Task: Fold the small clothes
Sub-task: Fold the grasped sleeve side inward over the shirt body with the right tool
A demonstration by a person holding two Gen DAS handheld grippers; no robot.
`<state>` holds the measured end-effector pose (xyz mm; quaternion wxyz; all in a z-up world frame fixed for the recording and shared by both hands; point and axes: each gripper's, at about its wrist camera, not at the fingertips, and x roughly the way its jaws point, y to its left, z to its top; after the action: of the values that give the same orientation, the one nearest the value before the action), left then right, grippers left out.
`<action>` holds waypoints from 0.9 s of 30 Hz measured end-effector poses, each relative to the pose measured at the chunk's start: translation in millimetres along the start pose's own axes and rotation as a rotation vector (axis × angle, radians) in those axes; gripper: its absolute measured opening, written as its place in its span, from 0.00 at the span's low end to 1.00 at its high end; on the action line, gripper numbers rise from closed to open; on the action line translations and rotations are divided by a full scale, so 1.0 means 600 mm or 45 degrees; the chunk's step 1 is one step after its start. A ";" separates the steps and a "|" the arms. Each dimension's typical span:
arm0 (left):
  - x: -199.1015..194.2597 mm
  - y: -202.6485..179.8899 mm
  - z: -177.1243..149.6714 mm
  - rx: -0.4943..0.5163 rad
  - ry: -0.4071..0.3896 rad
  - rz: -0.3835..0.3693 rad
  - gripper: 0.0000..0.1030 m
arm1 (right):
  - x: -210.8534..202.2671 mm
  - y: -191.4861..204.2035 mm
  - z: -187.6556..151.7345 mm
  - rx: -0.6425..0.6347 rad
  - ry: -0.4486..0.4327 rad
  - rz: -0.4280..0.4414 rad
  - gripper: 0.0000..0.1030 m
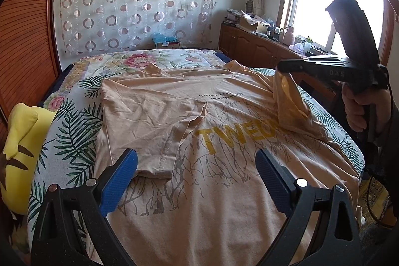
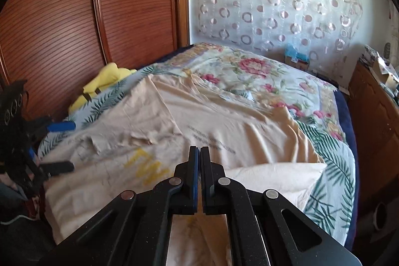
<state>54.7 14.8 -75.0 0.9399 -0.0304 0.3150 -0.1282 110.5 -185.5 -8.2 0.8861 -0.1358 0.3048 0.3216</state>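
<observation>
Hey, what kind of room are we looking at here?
Most likely a home bedroom. A bed with a floral quilt fills the middle, a wooden louvred wardrobe stands beside it, and a low wooden cabinet cluttered with household items runs under the window.

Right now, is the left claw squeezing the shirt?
No, the left claw is wide open above the shirt.

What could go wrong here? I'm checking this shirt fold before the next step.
1. The right gripper pinches only the edge of the lifted sleeve; it may slip free.
2. The left gripper is open above the T-shirt, so pulling could drag the shirt and undo the folded left sleeve.
</observation>
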 end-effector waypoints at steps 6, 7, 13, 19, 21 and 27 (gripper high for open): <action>-0.003 0.005 -0.001 -0.009 -0.003 0.002 0.94 | 0.006 -0.004 -0.010 0.032 -0.027 -0.017 0.23; -0.002 0.005 -0.002 -0.011 -0.001 0.000 0.94 | 0.007 -0.009 -0.014 0.040 -0.025 -0.038 0.29; 0.001 0.001 -0.005 -0.010 0.005 -0.015 0.94 | -0.031 -0.026 -0.074 0.085 0.037 -0.142 0.29; 0.006 -0.009 -0.006 -0.001 0.016 -0.025 0.94 | -0.020 -0.006 -0.154 0.109 0.171 -0.188 0.29; 0.005 -0.010 -0.006 0.004 0.016 -0.022 0.94 | -0.013 0.000 -0.166 0.112 0.193 -0.197 0.29; 0.004 -0.007 -0.006 -0.003 0.013 -0.021 0.94 | 0.006 0.001 -0.179 0.141 0.226 -0.237 0.29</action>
<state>53.5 10.2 -78.4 0.9372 -0.0332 0.3197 -0.1358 64.1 -230.1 -93.9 0.8878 -0.1423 0.3855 0.2074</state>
